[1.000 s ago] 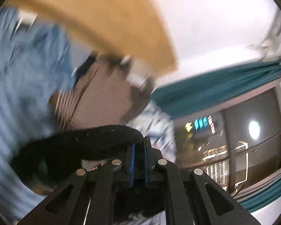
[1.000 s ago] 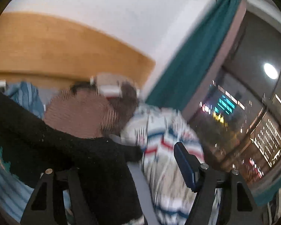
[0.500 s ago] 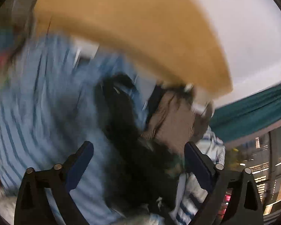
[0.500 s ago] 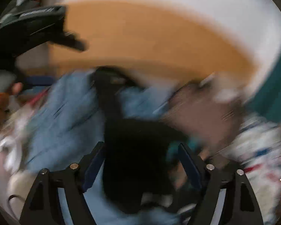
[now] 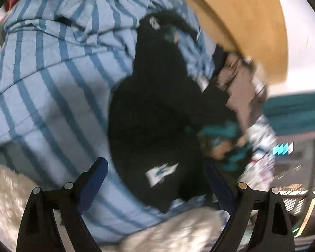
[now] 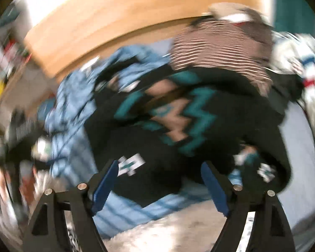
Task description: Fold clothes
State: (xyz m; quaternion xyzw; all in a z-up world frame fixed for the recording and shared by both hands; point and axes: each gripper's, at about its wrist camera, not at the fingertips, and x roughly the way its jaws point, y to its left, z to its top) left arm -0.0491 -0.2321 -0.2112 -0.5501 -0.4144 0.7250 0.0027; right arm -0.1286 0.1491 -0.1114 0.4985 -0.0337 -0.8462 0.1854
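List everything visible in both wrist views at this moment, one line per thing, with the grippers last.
black sweater: one, black with teal and tan zigzag pattern, spread on the bedding in the middle of both views
striped bedding: one, light blue with darker stripes, under and left of the sweater
brown striped garment: one, brown with thin white stripes, beyond the sweater by the headboard
white patterned garment: one, white with blue and red bands, far right
fluffy blanket: one, cream, near edge
headboard: one, light wood, behind the pile
curtain: one, teal, right
left gripper: one, black with blue pads, open over the sweater
right gripper: one, same, jaws just opening, nothing gripped
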